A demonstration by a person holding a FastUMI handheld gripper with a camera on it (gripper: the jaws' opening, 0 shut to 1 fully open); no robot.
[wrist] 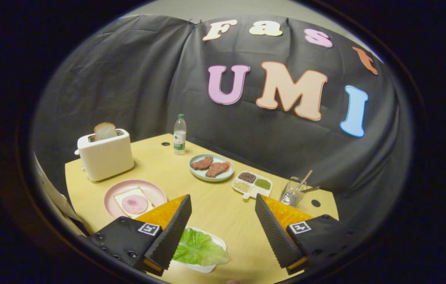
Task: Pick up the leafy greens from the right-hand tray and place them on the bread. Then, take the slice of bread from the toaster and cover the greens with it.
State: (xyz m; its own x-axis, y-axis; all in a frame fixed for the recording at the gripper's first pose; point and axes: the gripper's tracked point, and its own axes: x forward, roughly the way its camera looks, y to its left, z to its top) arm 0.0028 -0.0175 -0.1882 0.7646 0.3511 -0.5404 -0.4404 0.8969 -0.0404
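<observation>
My gripper (223, 205) is open, its two fingers spread wide above the yellow table. The leafy greens (199, 248) lie on a small white tray (220, 241) right beside the left finger (173, 232), low between the fingers and partly hidden by that finger. Beyond the left finger a pink plate (154, 190) holds a slice of bread (133, 202) topped with a round of ham. Farther back on the left stands a cream toaster (105, 156) with a second bread slice (105, 130) sticking up out of its slot.
A water bottle (179, 135) stands at the back of the table. A pale green plate of meat (211, 167) and a white divided dish of grains (252, 184) sit mid-table. A clear glass holder with sticks (294, 192) stands beyond the right finger.
</observation>
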